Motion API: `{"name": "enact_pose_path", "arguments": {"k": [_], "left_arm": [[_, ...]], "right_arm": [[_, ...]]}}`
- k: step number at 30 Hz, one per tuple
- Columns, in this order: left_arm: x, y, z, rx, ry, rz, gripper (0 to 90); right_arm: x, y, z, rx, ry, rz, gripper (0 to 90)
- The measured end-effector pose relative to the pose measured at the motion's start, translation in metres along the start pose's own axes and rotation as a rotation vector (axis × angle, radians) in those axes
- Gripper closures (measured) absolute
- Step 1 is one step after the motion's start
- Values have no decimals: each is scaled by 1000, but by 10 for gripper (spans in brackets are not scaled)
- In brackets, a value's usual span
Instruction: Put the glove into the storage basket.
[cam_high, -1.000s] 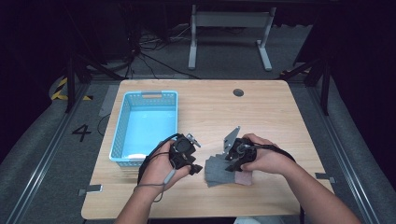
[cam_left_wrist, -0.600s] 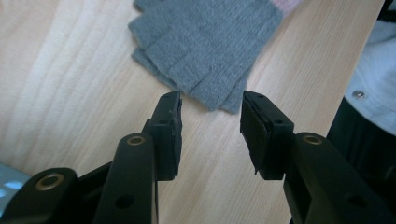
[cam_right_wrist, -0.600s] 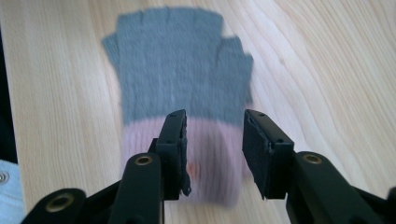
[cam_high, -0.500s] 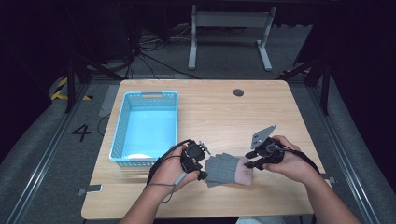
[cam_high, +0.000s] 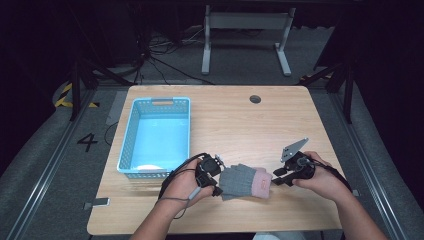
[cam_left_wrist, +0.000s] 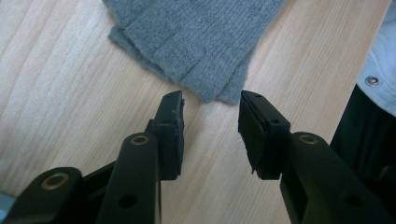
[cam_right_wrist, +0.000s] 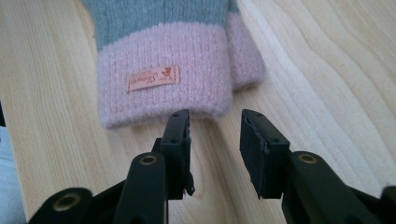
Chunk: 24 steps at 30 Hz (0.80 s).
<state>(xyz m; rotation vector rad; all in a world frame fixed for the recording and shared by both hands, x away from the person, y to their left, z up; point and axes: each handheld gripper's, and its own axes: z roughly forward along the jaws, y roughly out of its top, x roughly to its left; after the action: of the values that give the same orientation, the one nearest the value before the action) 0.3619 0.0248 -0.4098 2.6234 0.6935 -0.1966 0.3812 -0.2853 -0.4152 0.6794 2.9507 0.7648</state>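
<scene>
Both tools have drawn apart to the glove's ends, jaws narrowing yet spread, nothing pinched: left tool just short of its fingertips; right tool just short of its pink cuff; pickup looks imminent.

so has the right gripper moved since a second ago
Yes. In the high view the right gripper has gone right, away from the blue basket, off the glove to just past its pink cuff. Its jaws have been closing, nothing between them.
</scene>
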Motion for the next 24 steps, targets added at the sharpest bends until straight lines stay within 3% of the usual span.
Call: {"name": "enact_pose_path", "arguments": {"k": [5,14,18,20,24], "left_arm": [[1,0,2,-7,-36,-11,698],[4,2,16,10,-43,-1,683],[6,3,21,12,-31,11,669],[6,3,23,14,-33,4,671],[7,4,25,17,-18,0,716]], "right_arm": [[-2,-3,5,1,10,9,658],[-3,-2,10,-5,28,-6,680],[-4,0,12,-14,19,-33,726],[-3,1,12,-10,6,-39,790],[-3,3,13,-5,-7,-49,853]]}}
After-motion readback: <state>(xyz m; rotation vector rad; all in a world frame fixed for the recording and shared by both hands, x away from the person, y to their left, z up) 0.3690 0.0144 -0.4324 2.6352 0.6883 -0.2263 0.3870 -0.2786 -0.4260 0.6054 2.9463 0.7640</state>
